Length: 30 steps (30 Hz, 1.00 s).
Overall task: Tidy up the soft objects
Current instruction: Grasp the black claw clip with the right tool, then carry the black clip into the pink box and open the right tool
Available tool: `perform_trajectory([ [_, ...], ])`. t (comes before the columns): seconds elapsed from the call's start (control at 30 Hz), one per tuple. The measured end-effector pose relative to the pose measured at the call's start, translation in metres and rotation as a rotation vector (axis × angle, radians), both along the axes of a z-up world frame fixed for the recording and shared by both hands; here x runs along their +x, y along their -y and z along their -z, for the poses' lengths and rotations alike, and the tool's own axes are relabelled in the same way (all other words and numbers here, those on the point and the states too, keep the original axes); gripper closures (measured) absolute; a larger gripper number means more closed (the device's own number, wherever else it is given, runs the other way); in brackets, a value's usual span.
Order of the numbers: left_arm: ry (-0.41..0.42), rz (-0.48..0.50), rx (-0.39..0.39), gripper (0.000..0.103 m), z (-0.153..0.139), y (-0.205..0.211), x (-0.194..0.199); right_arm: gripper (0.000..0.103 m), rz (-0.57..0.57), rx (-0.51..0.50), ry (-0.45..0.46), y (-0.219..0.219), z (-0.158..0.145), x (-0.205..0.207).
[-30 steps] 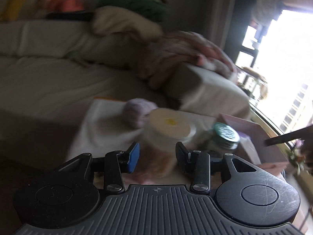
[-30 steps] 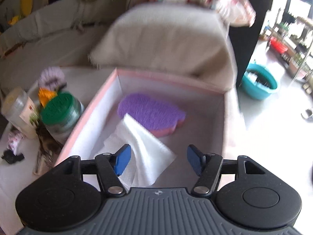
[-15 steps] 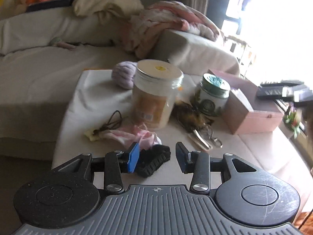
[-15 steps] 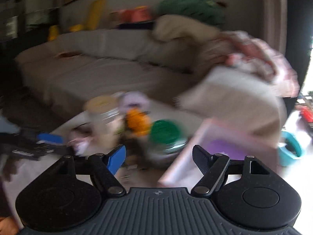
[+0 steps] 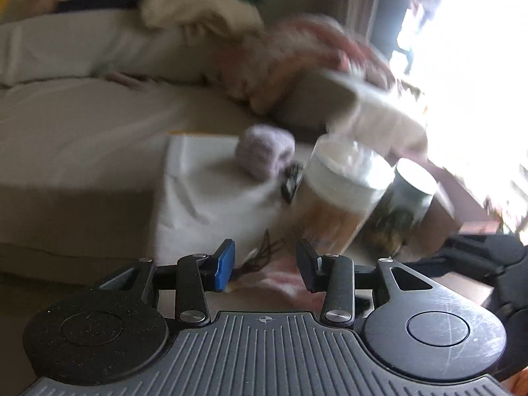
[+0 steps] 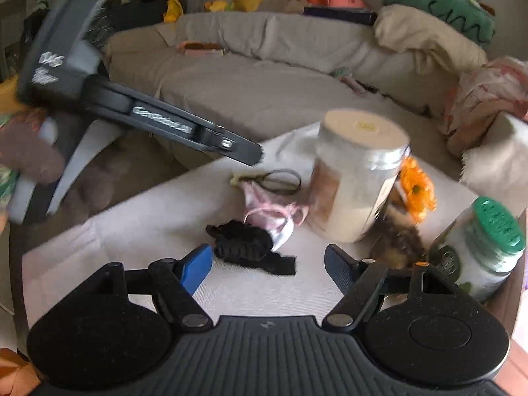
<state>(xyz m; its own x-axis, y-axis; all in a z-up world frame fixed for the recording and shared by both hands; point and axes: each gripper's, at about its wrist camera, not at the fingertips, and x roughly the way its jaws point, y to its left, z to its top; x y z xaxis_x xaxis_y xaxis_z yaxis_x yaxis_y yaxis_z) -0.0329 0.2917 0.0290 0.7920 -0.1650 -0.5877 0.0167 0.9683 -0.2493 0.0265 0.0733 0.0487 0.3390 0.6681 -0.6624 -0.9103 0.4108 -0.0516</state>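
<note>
The right gripper [image 6: 268, 260] stands wide apart and empty, low in the frame above the white-covered desk [image 6: 132, 231]. A black soft cloth [image 6: 250, 246] lies just ahead between its fingers, touching a pink cloth [image 6: 274, 211] behind it. A large jar with a cream lid [image 6: 356, 178] stands right of centre, an orange flower [image 6: 417, 191] beside it and a green-lidded jar [image 6: 485, 241] at the right edge. The left gripper [image 5: 265, 265] is also spread, holding nothing, in a blurred view; a purple yarn ball [image 5: 264, 153] sits on the desk at centre.
</note>
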Motion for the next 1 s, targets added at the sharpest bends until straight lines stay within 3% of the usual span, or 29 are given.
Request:
perform_trajectory([
  [0.13, -0.082, 0.002, 0.046, 0.058, 0.020, -0.010, 0.029, 0.027, 0.016, -0.014, -0.013, 0.007, 0.007, -0.001],
  [0.4, -0.042, 0.085, 0.078, 0.057, 0.026, 0.000, 0.027, 0.027, 0.018, -0.035, 0.033, -0.006, 0.015, -0.008],
  [0.57, -0.011, 0.036, 0.039, 0.057, 0.030, -0.001, 0.015, 0.028, 0.097, -0.024, -0.038, -0.034, 0.027, 0.000],
  [0.6, -0.008, 0.044, 0.057, 0.057, 0.030, 0.001, 0.014, 0.035, 0.110, -0.021, -0.038, -0.035, 0.028, 0.000],
  [0.63, -0.007, 0.046, 0.073, 0.058, 0.030, 0.002, 0.014, 0.041, 0.120, -0.020, -0.039, -0.035, 0.027, 0.000],
  [0.67, -0.009, 0.036, 0.092, 0.066, 0.029, 0.004, 0.014, 0.053, 0.111, -0.022, -0.044, -0.034, 0.025, 0.000],
  [0.7, -0.010, 0.019, 0.111, 0.072, 0.029, 0.006, 0.013, 0.059, 0.099, -0.032, -0.042, -0.030, 0.022, -0.002],
  [0.73, -0.012, 0.009, 0.126, 0.086, 0.029, 0.007, 0.013, 0.059, 0.090, -0.043, -0.040, -0.027, 0.021, -0.002],
  [1.0, 0.066, -0.023, 0.055, 0.090, 0.018, 0.007, -0.001, 0.063, 0.089, -0.018, -0.082, 0.035, 0.001, -0.002],
])
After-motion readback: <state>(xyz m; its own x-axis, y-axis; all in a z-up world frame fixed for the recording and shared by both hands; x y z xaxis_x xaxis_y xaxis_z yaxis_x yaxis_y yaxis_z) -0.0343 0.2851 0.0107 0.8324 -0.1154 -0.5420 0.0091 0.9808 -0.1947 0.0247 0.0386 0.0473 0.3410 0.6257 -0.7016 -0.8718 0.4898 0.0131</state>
